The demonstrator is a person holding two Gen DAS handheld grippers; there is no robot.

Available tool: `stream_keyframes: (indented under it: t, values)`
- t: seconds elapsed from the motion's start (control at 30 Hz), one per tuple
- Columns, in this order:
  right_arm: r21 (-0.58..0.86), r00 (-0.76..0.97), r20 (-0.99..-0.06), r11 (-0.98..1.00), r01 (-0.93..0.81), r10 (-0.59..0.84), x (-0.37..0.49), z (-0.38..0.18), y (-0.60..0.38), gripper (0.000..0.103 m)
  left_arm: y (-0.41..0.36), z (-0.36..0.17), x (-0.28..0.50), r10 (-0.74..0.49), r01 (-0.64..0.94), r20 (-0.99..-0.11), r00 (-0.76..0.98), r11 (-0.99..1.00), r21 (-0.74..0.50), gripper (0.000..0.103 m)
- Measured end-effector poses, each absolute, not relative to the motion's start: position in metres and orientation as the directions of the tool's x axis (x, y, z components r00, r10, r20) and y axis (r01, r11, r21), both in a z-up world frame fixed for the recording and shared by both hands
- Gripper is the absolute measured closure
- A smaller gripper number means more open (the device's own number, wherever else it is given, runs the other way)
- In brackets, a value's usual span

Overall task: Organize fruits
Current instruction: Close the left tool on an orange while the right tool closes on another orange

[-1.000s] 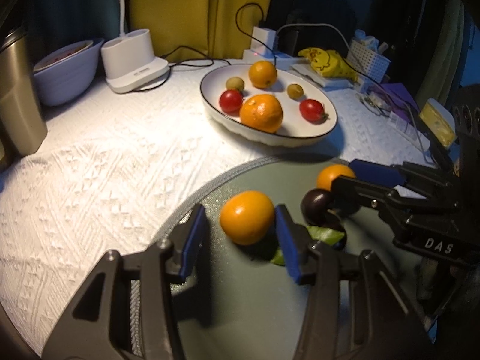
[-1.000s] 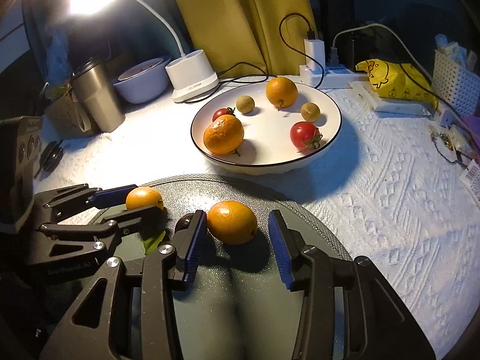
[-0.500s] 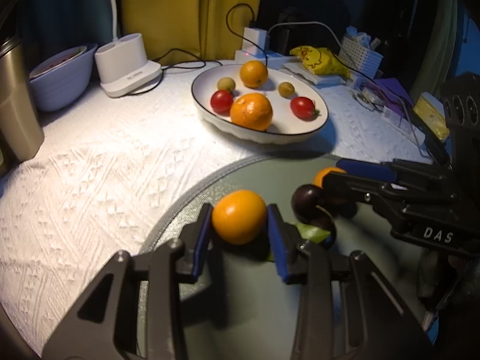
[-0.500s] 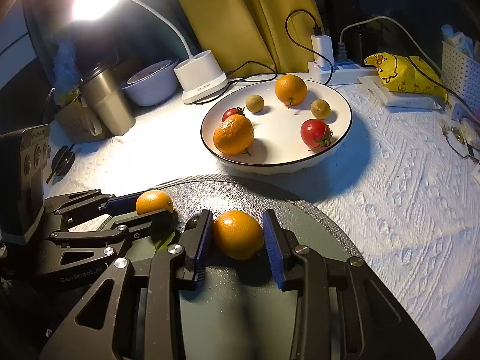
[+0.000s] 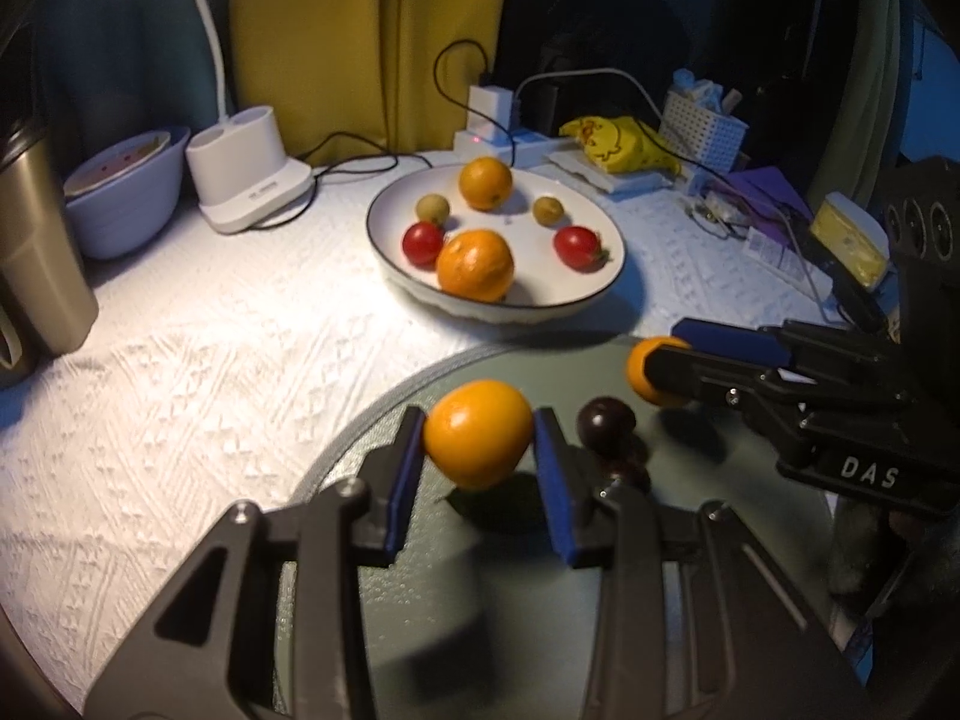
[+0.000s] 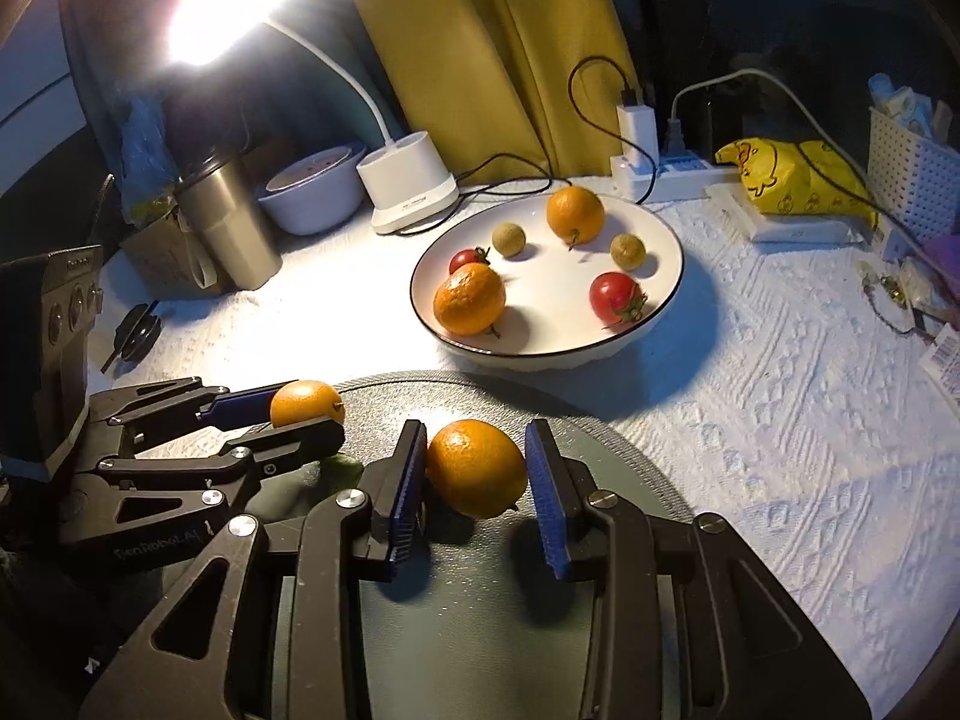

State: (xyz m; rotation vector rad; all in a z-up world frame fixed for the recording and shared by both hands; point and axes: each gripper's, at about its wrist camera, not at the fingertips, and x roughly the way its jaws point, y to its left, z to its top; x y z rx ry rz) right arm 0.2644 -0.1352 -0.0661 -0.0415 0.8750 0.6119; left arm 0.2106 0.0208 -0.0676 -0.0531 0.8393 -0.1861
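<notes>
Left wrist view: the left gripper [image 5: 478, 447] has its blue pads pressed on either side of an orange [image 5: 478, 433], which sits lifted a little above its shadow on the dark round mat [image 5: 690, 600]. Just right of the gripper lies a dark plum [image 5: 606, 418]. Farther right, the right gripper [image 5: 672, 360] comes in from the side, clamped on a second orange [image 5: 641, 367] that is partly hidden by its near finger. Ahead of the left gripper, beyond the mat's edge, a white plate [image 5: 609, 276] rests on the desk [image 5: 180, 372] and holds two oranges, two red tomatoes and two small greenish-brown fruits. Ahead and to the left stand a white lamp base [image 5: 246, 177], a pale bowl [image 5: 129, 204] and a steel tumbler [image 5: 36, 252].

Right wrist view: the right gripper [image 6: 477, 471] grips its orange [image 6: 477, 468] between narrow-set blue pads, over the same mat [image 6: 606, 480]. To its left the left gripper [image 6: 294, 417] reaches in, closed on the other orange [image 6: 306, 401]. The plate [image 6: 666, 240] of fruit lies ahead of the right gripper, on the desk [image 6: 810, 420]. A lit lamp head [image 6: 234, 6] glares at upper left; a yellow bag [image 6: 792, 177] lies ahead to the right.
</notes>
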Motion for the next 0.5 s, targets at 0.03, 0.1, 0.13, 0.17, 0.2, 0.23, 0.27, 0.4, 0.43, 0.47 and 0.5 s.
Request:
stream_keyframes:
  t: [0.03,0.1,0.13,0.17,0.2,0.23,0.27,0.4,0.43,0.47,0.5]
  values:
    - [0.210,0.485,-0.727,0.830,-0.517,0.486,0.265,-0.065,-0.137,0.067,0.020,-0.066,0.211,-0.185,0.145,-0.733,0.655,0.982,-0.119,0.066]
    - [0.203,0.489,-0.730,0.835,-0.512,0.477,0.266,-0.066,-0.139,0.067,0.018,-0.064,0.211,-0.186,0.148,-0.730,0.657,0.982,-0.116,0.066]
    - [0.196,0.490,-0.735,0.838,-0.509,0.469,0.266,-0.067,-0.140,0.067,0.017,-0.064,0.211,-0.186,0.150,-0.730,0.658,0.982,-0.116,0.066]
    - [0.189,0.490,-0.739,0.841,-0.507,0.462,0.266,-0.069,-0.141,0.067,0.016,-0.063,0.211,-0.186,0.151,-0.730,0.658,0.982,-0.115,0.066]
    - [0.183,0.489,-0.745,0.843,-0.505,0.454,0.266,-0.072,-0.141,0.067,0.015,-0.063,0.211,-0.186,0.151,-0.730,0.658,0.982,-0.113,0.066]
    - [0.176,0.487,-0.751,0.846,-0.503,0.446,0.266,-0.075,-0.141,0.067,0.015,-0.063,0.211,-0.185,0.151,-0.730,0.657,0.982,-0.113,0.066]
    - [0.166,0.487,-0.757,0.849,-0.502,0.435,0.266,-0.077,-0.141,0.067,0.015,-0.063,0.211,-0.185,0.151,-0.731,0.656,0.982,-0.113,0.066]
    - [0.156,0.485,-0.765,0.852,-0.500,0.425,0.266,-0.084,-0.141,0.067,0.014,-0.064,0.212,-0.183,0.150,-0.734,0.654,0.982,-0.112,0.066]
    - [0.159,0.483,-0.765,0.852,-0.499,0.426,0.267,-0.084,-0.142,0.067,0.014,-0.064,0.212,-0.183,0.150,-0.734,0.654,0.982,-0.111,0.066]
    - [0.161,0.480,-0.767,0.851,-0.500,0.426,0.268,-0.085,-0.141,0.067,0.014,-0.064,0.213,-0.182,0.150,-0.734,0.655,0.982,-0.110,0.066]
    - [0.162,0.477,-0.769,0.851,-0.500,0.426,0.268,-0.087,-0.141,0.067,0.014,-0.064,0.212,-0.183,0.150,-0.733,0.655,0.982,-0.110,0.066]
